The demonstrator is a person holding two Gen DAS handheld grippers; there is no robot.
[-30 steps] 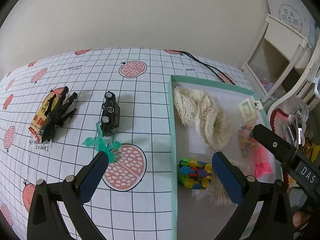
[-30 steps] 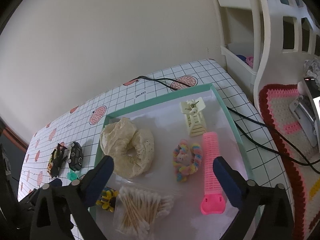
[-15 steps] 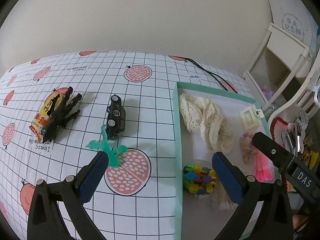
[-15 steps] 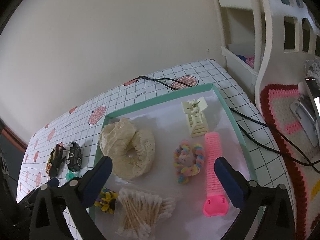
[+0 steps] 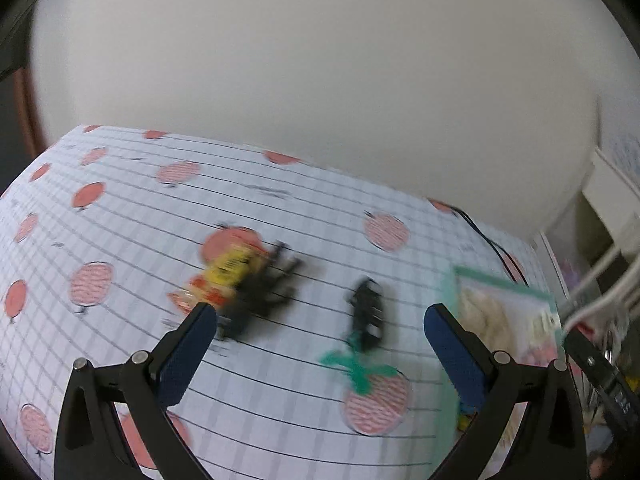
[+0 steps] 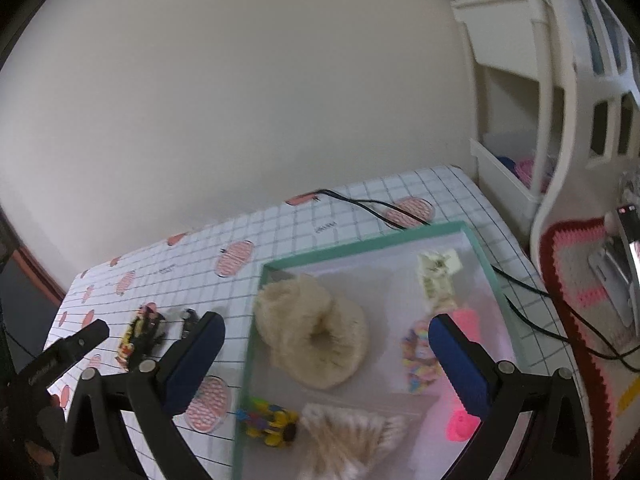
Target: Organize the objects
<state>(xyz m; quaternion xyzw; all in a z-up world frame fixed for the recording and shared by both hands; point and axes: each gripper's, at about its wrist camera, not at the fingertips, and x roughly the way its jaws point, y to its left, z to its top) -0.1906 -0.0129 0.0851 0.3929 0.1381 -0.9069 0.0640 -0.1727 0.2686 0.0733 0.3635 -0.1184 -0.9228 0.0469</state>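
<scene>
- White grid-printed tablecloth with pink fruit motifs (image 5: 120,216) is carrying the loose items, which I judge are waiting to be sorted.
- Mint-green-rimmed shallow tray (image 6: 360,245) is sitting on the cloth's right side, collecting what looks tidied: a cream lace fabric ring (image 6: 312,332), a bundle of cotton swabs (image 6: 352,436), a pink hair roller (image 6: 464,424), a pastel scrunchie (image 6: 420,360) and a multicoloured block toy (image 6: 268,426).
- I am holding my left tongs (image 5: 320,322) wide open and empty, aiming between the yellow-and-red snack packet under a black claw clip (image 5: 236,276) and the small black toy car (image 5: 368,312) touching a green plastic piece (image 5: 356,364).
- I am hovering my right tongs (image 6: 326,332), open too and gripping nothing, over the tray.
- Only the right view is showing the tray's full contents; the left view, blurred, is showing just its corner.
</scene>
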